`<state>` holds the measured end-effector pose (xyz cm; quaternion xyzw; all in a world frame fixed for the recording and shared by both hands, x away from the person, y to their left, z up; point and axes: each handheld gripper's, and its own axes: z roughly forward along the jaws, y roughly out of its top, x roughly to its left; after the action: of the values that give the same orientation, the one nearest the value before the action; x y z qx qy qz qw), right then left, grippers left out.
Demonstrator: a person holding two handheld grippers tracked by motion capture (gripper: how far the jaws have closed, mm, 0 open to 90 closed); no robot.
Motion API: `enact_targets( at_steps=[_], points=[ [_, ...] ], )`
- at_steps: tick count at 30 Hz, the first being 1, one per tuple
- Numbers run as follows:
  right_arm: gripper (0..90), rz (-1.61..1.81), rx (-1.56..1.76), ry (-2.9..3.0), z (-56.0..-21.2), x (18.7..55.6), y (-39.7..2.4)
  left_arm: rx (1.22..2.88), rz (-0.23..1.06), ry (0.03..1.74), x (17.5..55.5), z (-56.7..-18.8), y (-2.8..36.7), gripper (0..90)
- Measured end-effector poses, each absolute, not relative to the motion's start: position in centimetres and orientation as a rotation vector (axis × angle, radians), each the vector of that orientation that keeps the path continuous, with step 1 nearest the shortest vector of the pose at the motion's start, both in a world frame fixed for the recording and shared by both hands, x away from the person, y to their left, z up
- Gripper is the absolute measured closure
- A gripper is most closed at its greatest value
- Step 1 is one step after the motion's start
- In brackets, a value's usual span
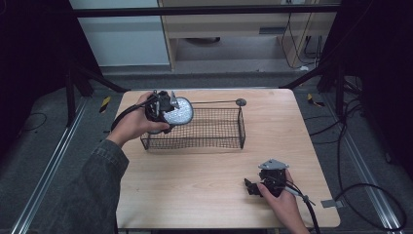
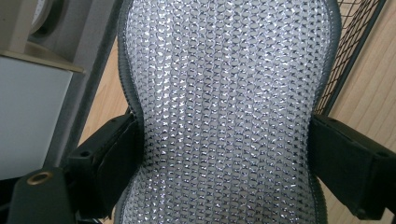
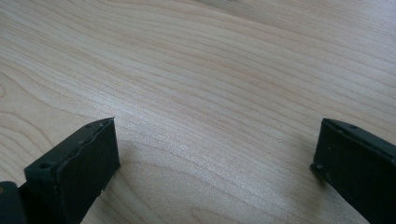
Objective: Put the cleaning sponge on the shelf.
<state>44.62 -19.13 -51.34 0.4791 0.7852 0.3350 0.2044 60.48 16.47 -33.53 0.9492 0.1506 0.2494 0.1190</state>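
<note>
From above, your left hand-held gripper [image 1: 168, 111] holds a shiny silver pad [image 1: 178, 111] over the left end of the wire basket [image 1: 219, 139] on the surface [image 1: 195, 185]. Up close, its jaws squeeze the pad's [image 2: 224, 112] narrow middle; the basket lies just right. Your right hand-held gripper's [image 3: 215, 158] jaws stand apart, empty, near you.

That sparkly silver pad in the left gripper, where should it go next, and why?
Probably down into the wire basket. The left gripper grips the sparkly pad by its narrow waist, above the basket's left end. The right gripper rests open on the table.
</note>
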Motion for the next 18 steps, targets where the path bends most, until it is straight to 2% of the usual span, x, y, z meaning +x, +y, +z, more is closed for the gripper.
enact_targets(
  at_steps=[7, 18],
  points=[
    [0.4, 0.934, 1.336, 2.190, -51.3, 44.6, -19.1, 2.800, 0.724, 0.397, 61.1, -34.1, 15.5, 11.1],
    [0.4, 0.931, 1.336, 2.191, -51.3, 44.6, -19.1, 2.791, 0.717, 0.436, 61.7, -34.6, 15.7, 11.1]
  ],
)
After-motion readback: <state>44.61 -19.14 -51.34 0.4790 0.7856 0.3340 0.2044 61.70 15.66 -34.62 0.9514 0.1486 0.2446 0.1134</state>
